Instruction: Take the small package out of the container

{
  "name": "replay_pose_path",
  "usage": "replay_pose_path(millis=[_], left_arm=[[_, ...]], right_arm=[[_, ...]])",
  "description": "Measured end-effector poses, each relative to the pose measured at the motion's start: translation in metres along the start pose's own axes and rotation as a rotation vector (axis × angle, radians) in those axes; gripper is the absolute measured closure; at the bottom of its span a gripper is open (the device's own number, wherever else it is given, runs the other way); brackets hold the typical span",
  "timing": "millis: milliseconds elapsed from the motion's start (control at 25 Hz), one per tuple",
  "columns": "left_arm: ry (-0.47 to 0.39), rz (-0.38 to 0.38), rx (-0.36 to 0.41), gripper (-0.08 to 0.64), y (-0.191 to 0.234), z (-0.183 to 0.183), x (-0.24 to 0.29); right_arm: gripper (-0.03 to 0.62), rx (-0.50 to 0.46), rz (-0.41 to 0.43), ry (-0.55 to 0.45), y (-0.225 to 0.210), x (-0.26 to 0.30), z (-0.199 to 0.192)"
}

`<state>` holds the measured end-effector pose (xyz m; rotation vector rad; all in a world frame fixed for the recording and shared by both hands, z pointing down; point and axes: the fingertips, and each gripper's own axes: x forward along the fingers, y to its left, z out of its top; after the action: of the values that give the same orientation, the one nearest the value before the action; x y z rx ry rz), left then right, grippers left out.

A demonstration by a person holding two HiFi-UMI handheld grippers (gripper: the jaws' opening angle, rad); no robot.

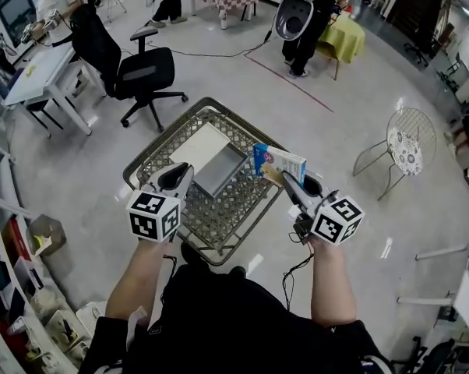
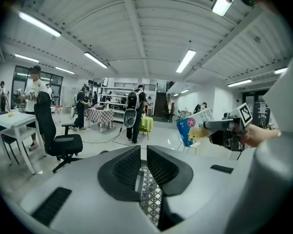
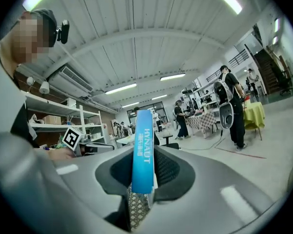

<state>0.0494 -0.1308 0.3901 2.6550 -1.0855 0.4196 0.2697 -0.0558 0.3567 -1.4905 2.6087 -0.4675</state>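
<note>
while my right claw [image 1: 287, 181] pinches the small package [image 1: 278, 162] above the wire basket [image 1: 219, 109], my left claw [image 1: 178, 176] hovers nearly closed, empty, near the grey box [image 1: 219, 170] inside.

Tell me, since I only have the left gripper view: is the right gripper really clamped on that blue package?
Observer: Yes. In the right gripper view, the right gripper has both jaws pressed on the broad faces of the blue package. The package is edge-on, with HYNAUT printed along its spine.
Operator: Is it out of the container?
Observer: It looks so. In the head view the package is held over the right rim of the wire basket, not resting inside.
Operator: What else is in the basket?
Observer: A flat white box lies on the basket floor, with a grey box beside it.
</note>
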Motion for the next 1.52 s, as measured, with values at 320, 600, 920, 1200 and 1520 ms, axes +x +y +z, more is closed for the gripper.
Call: replay_pose_path(millis=[320,600,920,1200,1520], left_arm=[[-0.081,0.049,0.015,0.517,0.016,0.025,-0.059],[-0.116,0.114,0.020,0.518,0.069,0.039,-0.094],[-0.136,0.123,-0.018,0.523,0.094,0.040,-0.091],[-0.175,0.112,-0.039,0.526,0.093,0.055,-0.083],[-0.152,0.125,-0.040,0.525,0.096,0.042,-0.090]], right_arm=[[0.511,-0.018,-0.047,-0.209,0.022,-0.050,0.060],[0.512,-0.104,-0.087,-0.278,0.049,-0.034,0.081],[0.514,-0.098,-0.117,-0.275,0.057,-0.006,0.076],[0.514,-0.097,-0.117,-0.283,0.063,0.006,0.079],[0.514,-0.082,-0.116,-0.281,0.069,0.001,0.072]])
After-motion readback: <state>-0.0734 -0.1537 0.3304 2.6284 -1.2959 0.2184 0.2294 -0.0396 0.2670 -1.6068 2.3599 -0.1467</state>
